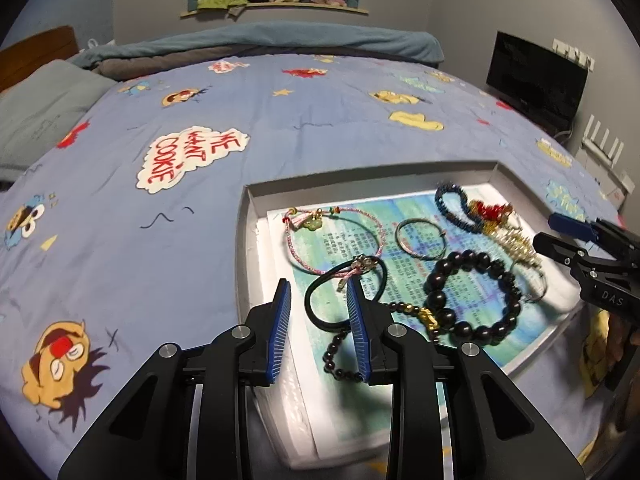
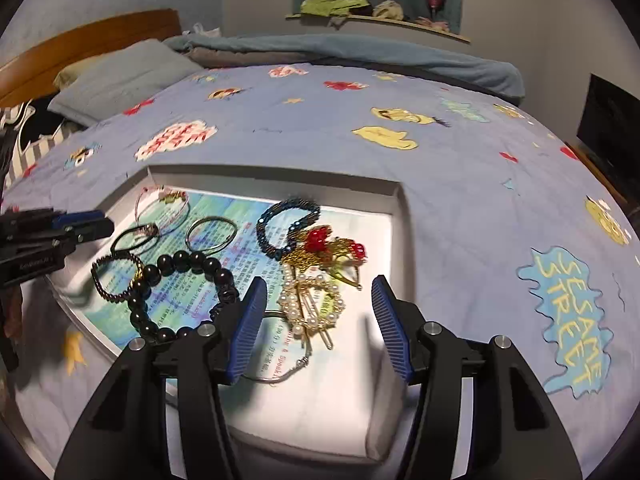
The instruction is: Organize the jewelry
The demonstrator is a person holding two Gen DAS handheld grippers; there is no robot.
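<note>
A shallow grey box (image 1: 242, 240) (image 2: 400, 216) lies on the bed, lined with a printed sheet and holding several pieces of jewelry. My left gripper (image 1: 318, 308) is open over its near left part, jaws either side of a black hair tie (image 1: 320, 300). A big black bead bracelet (image 1: 472, 296) (image 2: 176, 292), a pink cord bracelet (image 1: 332, 240), a thin ring bangle (image 1: 420, 238) (image 2: 211, 233) and a blue beaded bracelet (image 1: 456, 206) (image 2: 288, 224) lie there. My right gripper (image 2: 318, 312) is open above a pearl hair clip (image 2: 312, 304), beside a red and gold ornament (image 2: 332, 250).
The blue cartoon bedsheet (image 1: 280, 128) surrounds the box. A pillow (image 1: 36, 116) and folded blankets (image 1: 280, 44) lie at the far side. A black monitor (image 1: 536, 76) stands right of the bed.
</note>
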